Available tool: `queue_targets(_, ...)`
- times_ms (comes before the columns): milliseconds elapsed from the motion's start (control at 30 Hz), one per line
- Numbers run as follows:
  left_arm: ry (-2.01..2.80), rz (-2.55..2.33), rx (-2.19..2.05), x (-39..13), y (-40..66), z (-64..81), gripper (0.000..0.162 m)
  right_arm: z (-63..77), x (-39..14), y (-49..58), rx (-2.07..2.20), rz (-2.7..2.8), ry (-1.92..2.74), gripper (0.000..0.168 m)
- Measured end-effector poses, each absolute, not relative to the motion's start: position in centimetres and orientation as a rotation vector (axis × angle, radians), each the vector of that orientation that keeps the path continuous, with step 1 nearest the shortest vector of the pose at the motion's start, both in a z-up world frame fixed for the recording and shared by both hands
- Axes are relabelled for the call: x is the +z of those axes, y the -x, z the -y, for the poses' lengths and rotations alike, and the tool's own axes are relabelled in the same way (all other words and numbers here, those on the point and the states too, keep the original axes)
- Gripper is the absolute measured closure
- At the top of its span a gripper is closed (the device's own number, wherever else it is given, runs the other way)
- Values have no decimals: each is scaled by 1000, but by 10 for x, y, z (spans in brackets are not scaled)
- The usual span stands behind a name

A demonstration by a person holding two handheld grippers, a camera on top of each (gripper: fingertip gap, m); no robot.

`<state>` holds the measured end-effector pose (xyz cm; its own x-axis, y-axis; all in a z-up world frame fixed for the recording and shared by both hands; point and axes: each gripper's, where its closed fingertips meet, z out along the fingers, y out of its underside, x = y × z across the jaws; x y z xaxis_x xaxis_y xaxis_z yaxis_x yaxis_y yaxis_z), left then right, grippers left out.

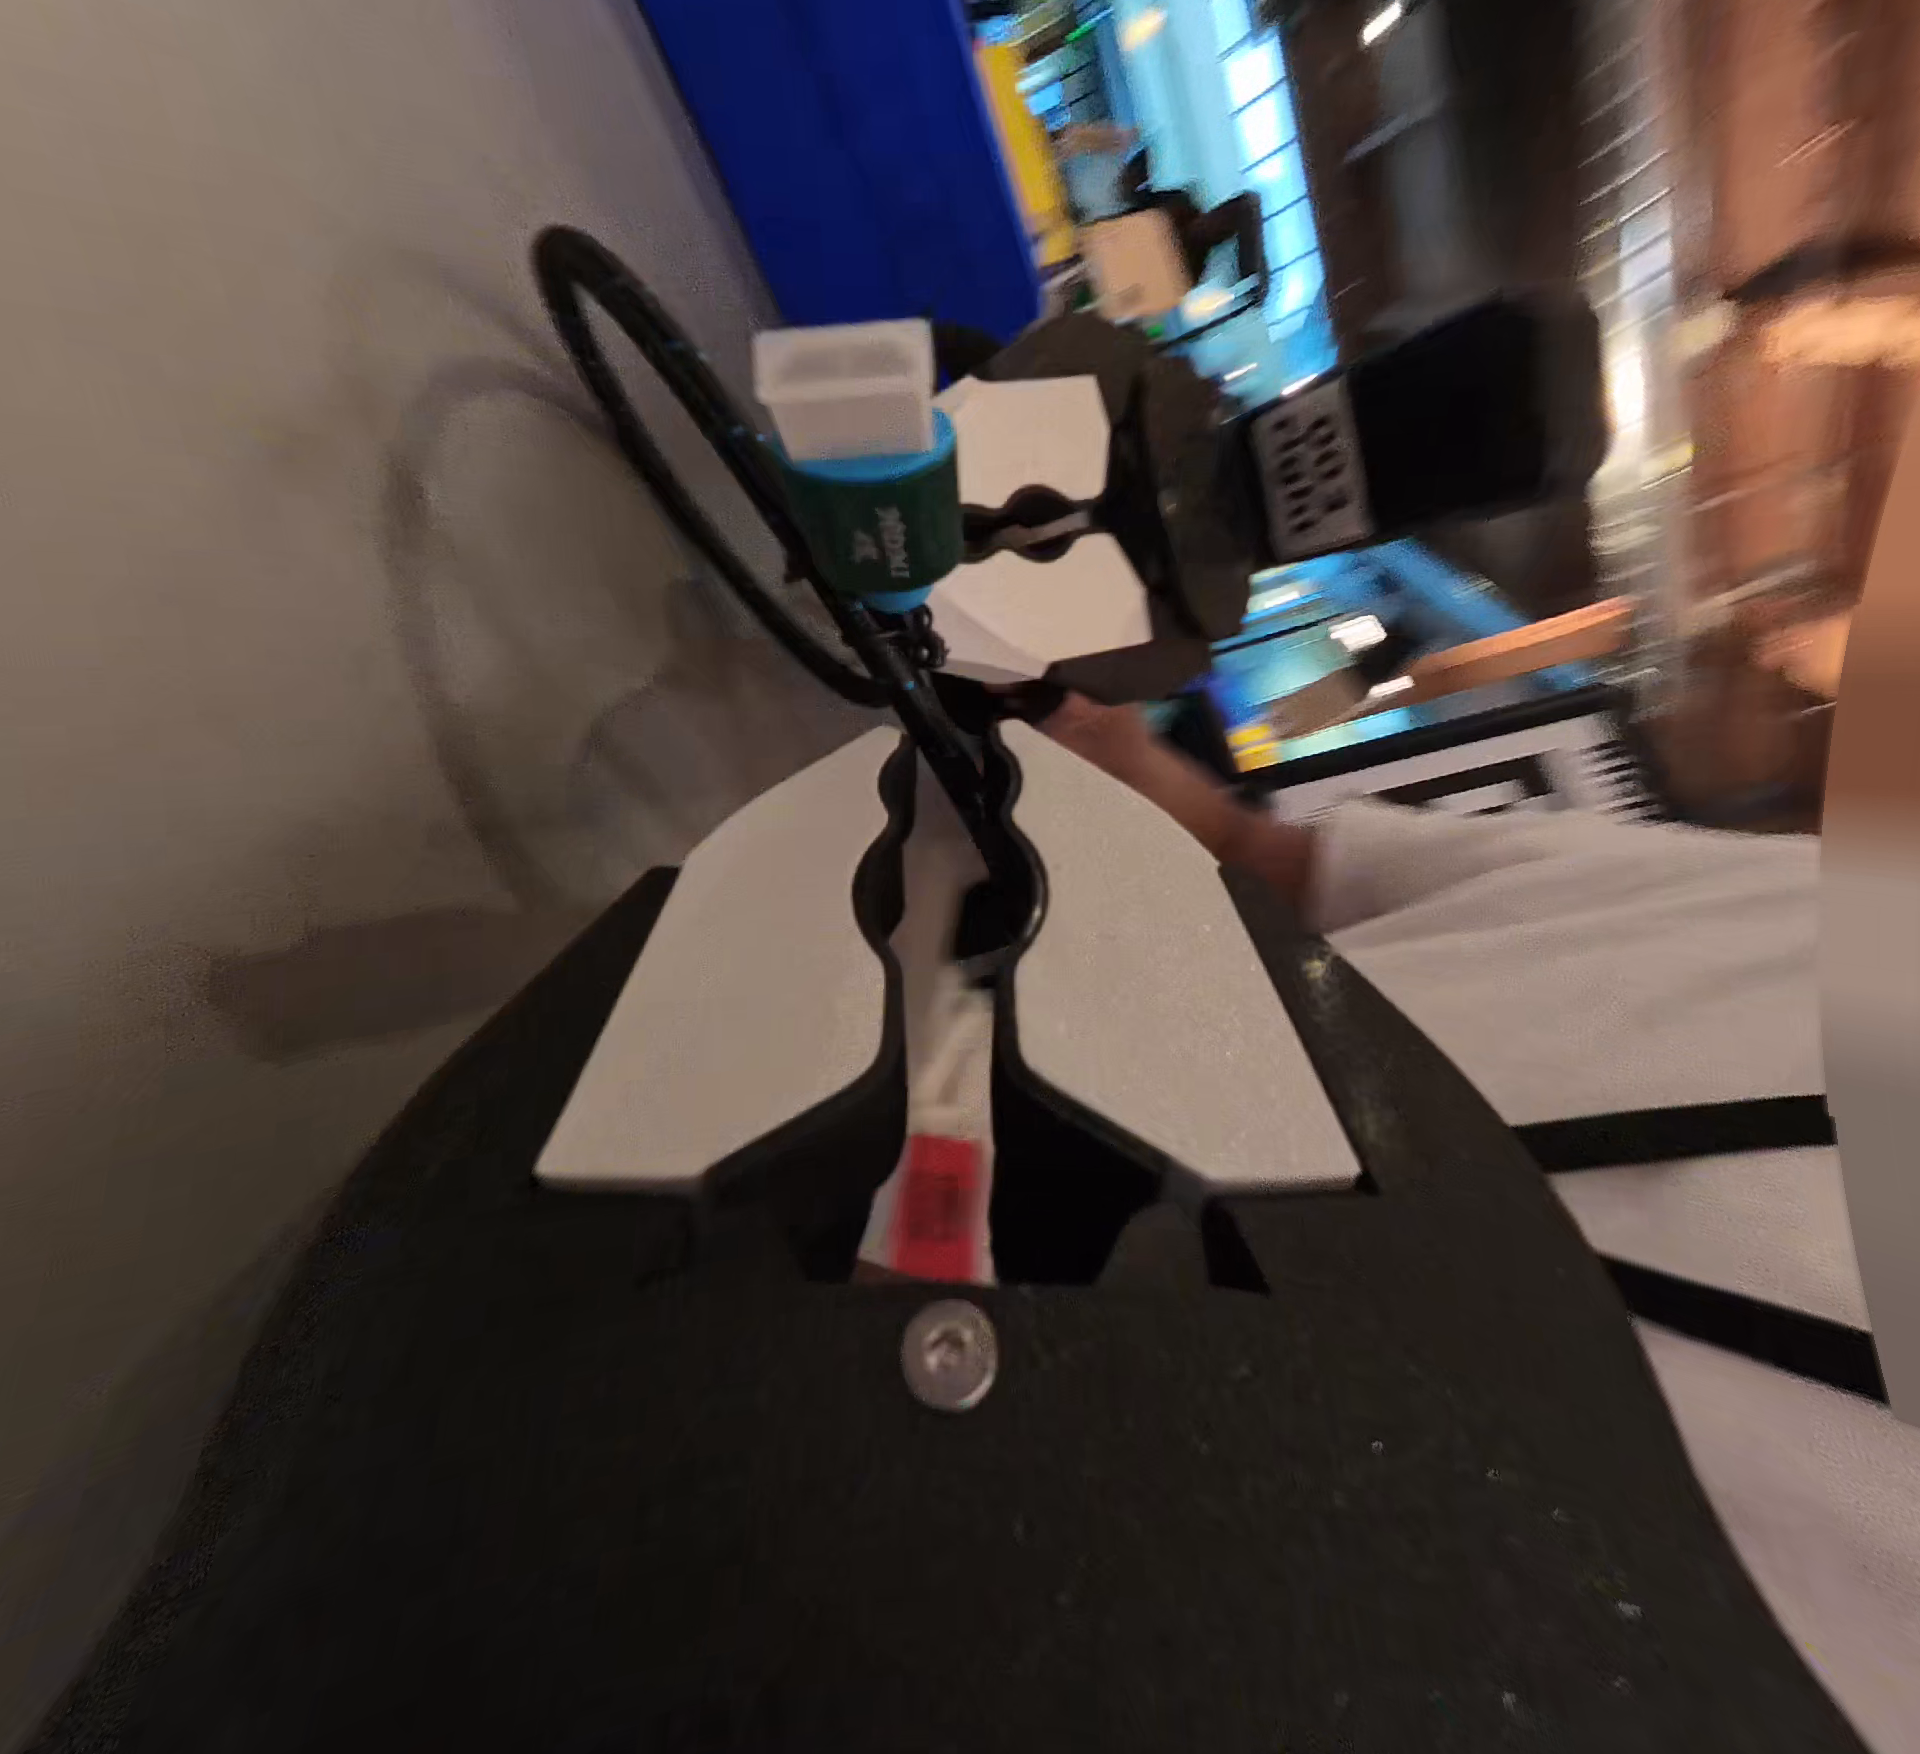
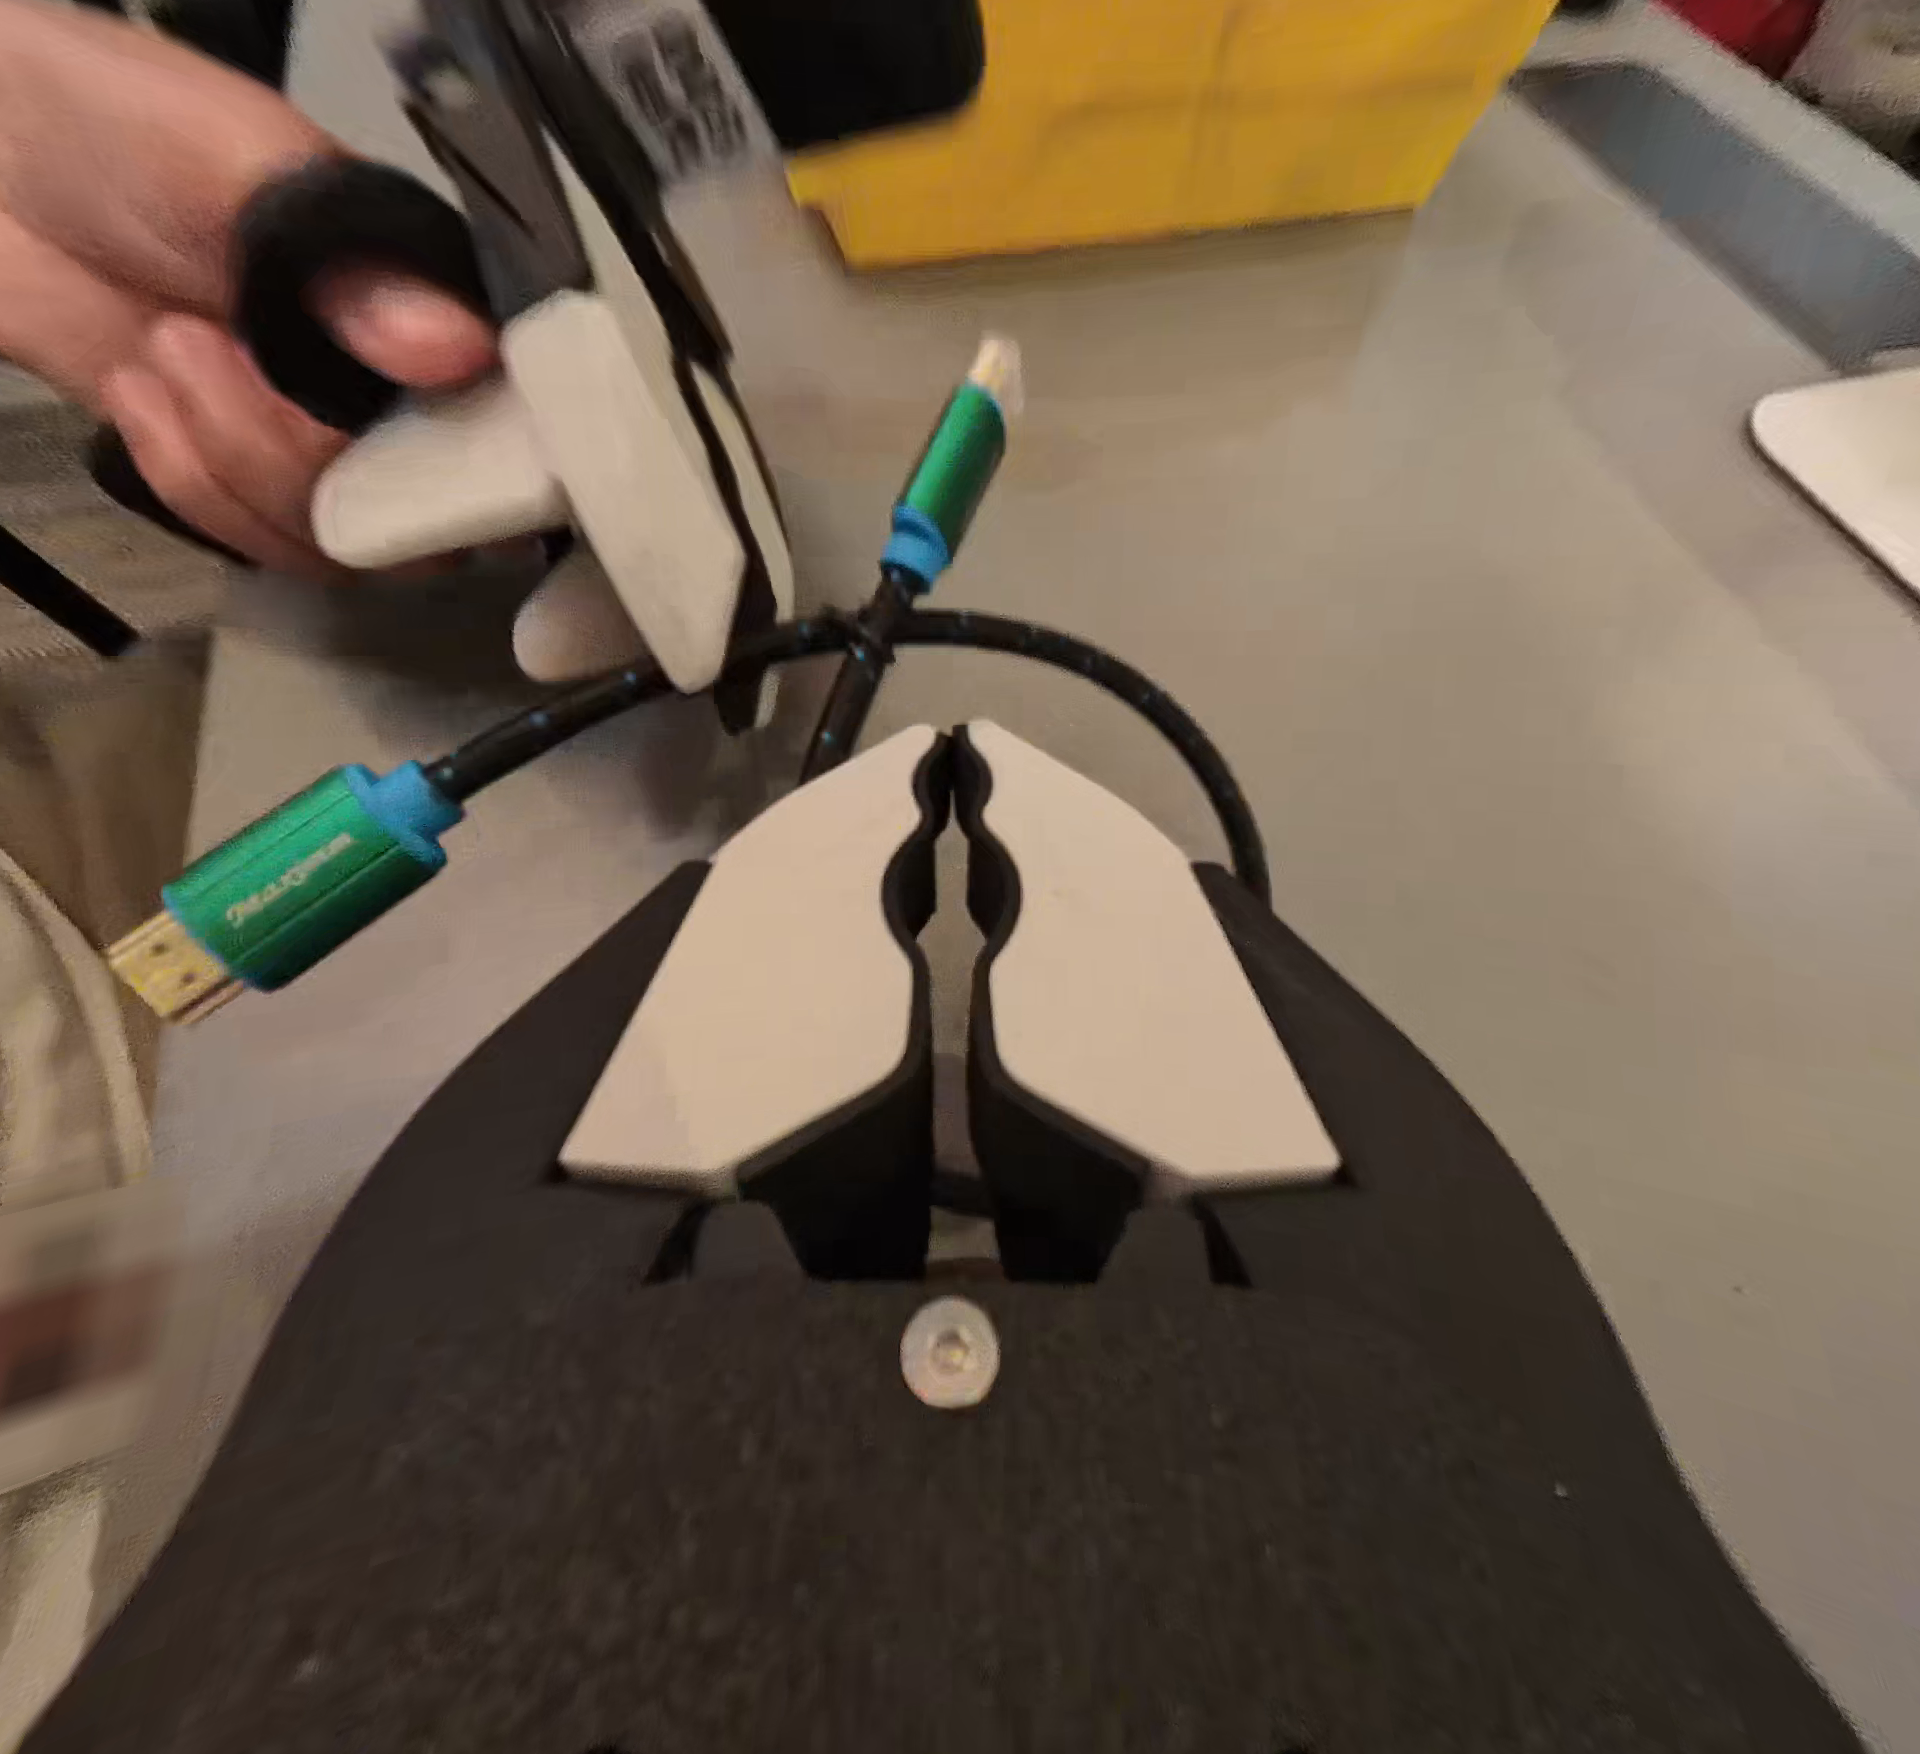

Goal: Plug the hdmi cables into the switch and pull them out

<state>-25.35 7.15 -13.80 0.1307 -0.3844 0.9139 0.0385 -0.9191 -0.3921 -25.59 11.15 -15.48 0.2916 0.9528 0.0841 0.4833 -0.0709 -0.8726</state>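
Observation:
A short black braided HDMI cable (image 2: 1091, 655) is looped and crosses over itself. Each end has a green plug with a blue collar. One plug (image 2: 951, 457) points up and away, the other (image 2: 301, 883) hangs at lower left. My left gripper (image 1: 951, 754) is shut on the cable just below one plug (image 1: 873, 520), and it also shows in the right wrist view (image 2: 743, 676). My right gripper (image 2: 953, 736) is shut, with nothing visible between its tips. The cable passes under it. From the left wrist view it (image 1: 987, 532) sits just behind the plug. No switch is in view.
A grey table (image 2: 1455, 665) lies below. A yellow bag (image 2: 1195, 42) stands at the back and a white flat object (image 2: 1849, 457) at the right edge. A hand (image 2: 156, 270) holds the left gripper. A blue panel (image 1: 810, 94) stands beyond the table.

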Motion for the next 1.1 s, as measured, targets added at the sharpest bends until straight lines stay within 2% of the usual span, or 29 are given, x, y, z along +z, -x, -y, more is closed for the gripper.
queue_targets(67, 2170, -476, -1538, -152, 259, -77, 153, -108, -161, 259, 694, 1341, 1712, 168)
queue_targets(133, 2186, -538, -1422, -157, 263, -78, 155, -103, -160, 260, 732, 1358, 1706, 168)
queue_targets(300, 2161, -384, -1628, -151, 261, -78, 155, -93, -145, 257, 616, 1430, 1530, 144)
queue_targets(467, 2127, -292, -1810, -142, 257, -74, 156, -85, -141, 261, 161, 1567, 1234, 144)
queue_targets(600, 2156, -299, -1795, -145, 257, -73, 155, -85, -142, 266, 30, 1580, 1159, 148)
queue_targets(800, 2152, -384, -1796, -143, 257, -68, 153, -88, -139, 264, 162, 1534, 1267, 159)
queue_targets(1000, 2073, -374, -1811, -134, 255, -71, 155, -89, -131, 260, 623, 1388, 1504, 163)
queue_targets(1033, 2065, -376, -1790, -133, 257, -73, 154, -86, -130, 261, 715, 1372, 1534, 163)
queue_targets(1100, 2019, -350, -1753, -126, 262, -80, 142, -89, -131, 260, 754, 1348, 1574, 164)
